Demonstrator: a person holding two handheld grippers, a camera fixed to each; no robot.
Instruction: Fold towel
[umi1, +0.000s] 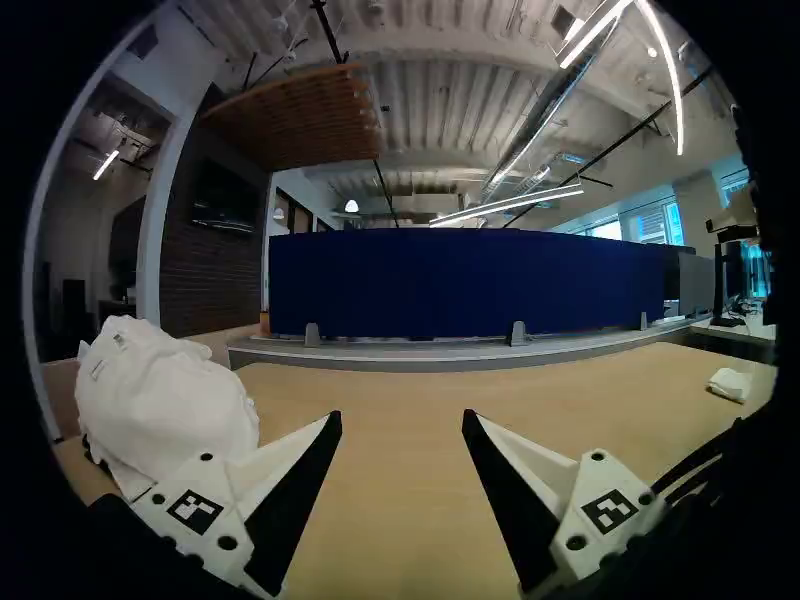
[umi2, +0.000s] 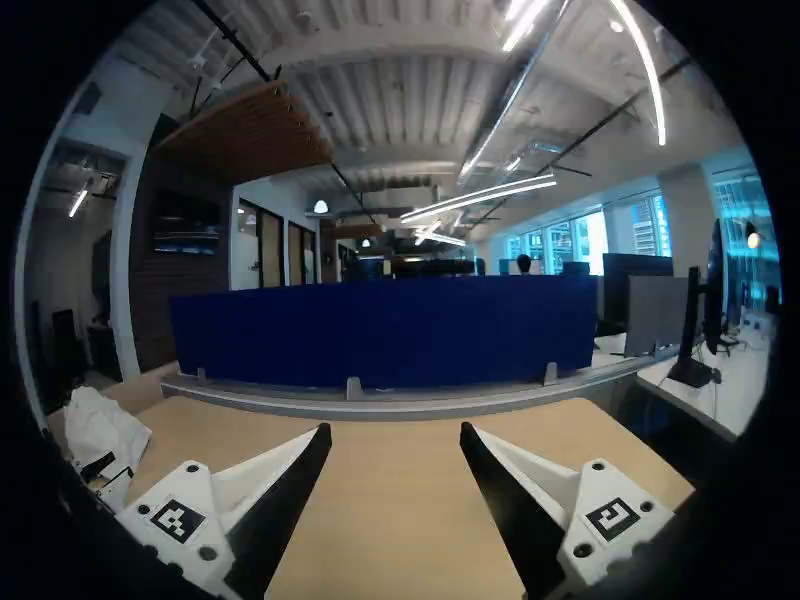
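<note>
Left gripper (umi1: 401, 418): fingers apart, holding nothing, low over table (umi1: 400, 520). Towel heap (umi1: 160, 400), white and crumpled, lies just beside its left finger. Right gripper (umi2: 395, 430): fingers apart, empty, over the same table. Blue divider (umi1: 460, 285) stands behind.

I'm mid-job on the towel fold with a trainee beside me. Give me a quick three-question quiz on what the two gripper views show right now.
1. True or false: the left gripper is shut on the white pile.
2. In the left gripper view, the pile lies: A) to the left of the gripper; B) inside the gripper; C) on top of the gripper.
3. Fill in: the right gripper's jaws stand ___ over the table.
Key: 1 false, it is open and holds nothing. 2 A. 3 open.
</note>
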